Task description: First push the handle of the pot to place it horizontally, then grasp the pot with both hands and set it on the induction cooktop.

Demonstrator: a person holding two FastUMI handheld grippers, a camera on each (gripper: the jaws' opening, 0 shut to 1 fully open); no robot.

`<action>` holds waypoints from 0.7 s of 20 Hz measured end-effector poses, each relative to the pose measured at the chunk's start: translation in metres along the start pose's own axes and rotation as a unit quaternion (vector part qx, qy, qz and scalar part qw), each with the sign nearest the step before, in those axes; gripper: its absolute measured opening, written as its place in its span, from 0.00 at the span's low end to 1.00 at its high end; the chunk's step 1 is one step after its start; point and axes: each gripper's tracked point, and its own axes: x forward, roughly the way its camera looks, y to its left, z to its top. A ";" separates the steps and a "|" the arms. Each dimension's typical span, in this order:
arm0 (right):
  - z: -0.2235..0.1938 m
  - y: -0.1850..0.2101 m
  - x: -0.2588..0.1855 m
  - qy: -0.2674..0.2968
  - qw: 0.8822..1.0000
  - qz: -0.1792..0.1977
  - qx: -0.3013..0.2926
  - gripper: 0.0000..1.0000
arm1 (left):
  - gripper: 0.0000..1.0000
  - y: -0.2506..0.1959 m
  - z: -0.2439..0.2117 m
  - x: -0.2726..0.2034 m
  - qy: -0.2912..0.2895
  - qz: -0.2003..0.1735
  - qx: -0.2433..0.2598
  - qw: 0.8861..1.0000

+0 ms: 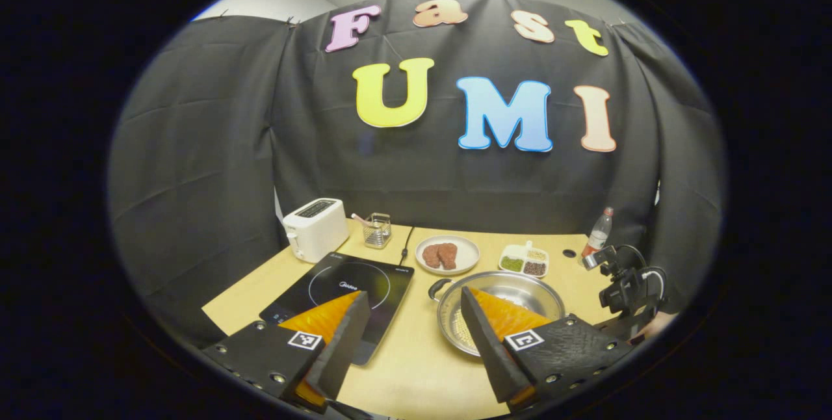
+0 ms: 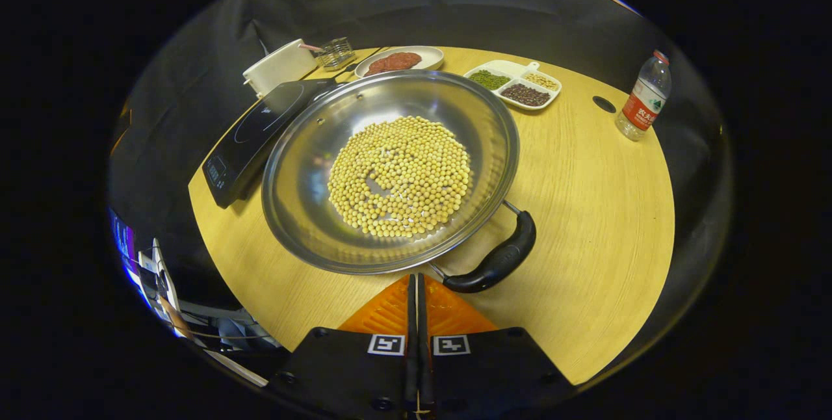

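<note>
Pot (image 2: 390,173) of polished steel, holding a layer of yellow beans (image 2: 400,176), sits on the wooden bench (image 2: 585,212) just to the right of the induction cooktop (image 2: 250,131), not yet on it. Going left to right across the bench in the left gripper view: a white toaster (image 1: 316,228), a small wire basket (image 1: 377,229), the black cooktop with its ring marking, a plate of dark meat pieces (image 1: 447,255), a divided dish of grains (image 1: 524,260), the pot below them, and a water bottle (image 1: 598,233) at the far right.

The left claw (image 1: 413,319) hangs above the bench with its fingers wide apart, holding nothing. The right claw (image 2: 416,296) has its fingers pressed together with nothing between them, tip just beside the pot's near black handle (image 2: 497,261), which sits off to its right. A second small handle (image 1: 439,288) shows at the opposite rim.

Judging by this, the handle push is in hand or just beginning; the two-handed lift onto the cooktop remains.
</note>
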 end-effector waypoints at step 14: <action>0.025 -0.044 -0.001 -0.043 0.997 -0.013 0.059 0.02 | 0.84 -0.013 -0.005 -0.005 0.008 0.008 -0.009 1.000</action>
